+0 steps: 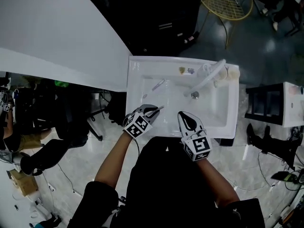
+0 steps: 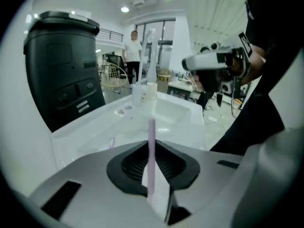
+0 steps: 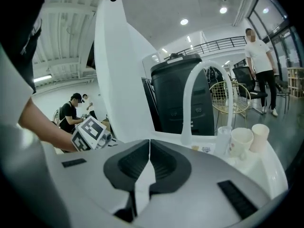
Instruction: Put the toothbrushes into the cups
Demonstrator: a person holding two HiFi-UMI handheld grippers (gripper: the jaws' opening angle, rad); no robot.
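Observation:
A pale purple toothbrush [image 2: 151,141] stands between the jaws of my left gripper [image 2: 151,148], which is shut on its handle. From the head view, that gripper [image 1: 154,111] hovers over the near left part of the white sink [image 1: 228,127], the brush [image 1: 160,109] poking out ahead. A second toothbrush [image 1: 158,84] lies in the basin [image 2: 112,141]. Two paper cups [image 3: 241,141] [image 3: 259,136] stand at the sink's far right corner [image 1: 232,72], beside the faucet [image 1: 208,78]. My right gripper [image 3: 149,144] is shut and empty, over the near rim [image 1: 185,116].
A clear glass [image 3: 222,137] stands next to the cups. A tall black bin [image 2: 64,65] is behind the sink. A yellow wire chair [image 1: 228,3] and people are farther off. A white wall panel [image 1: 57,32] runs along the left.

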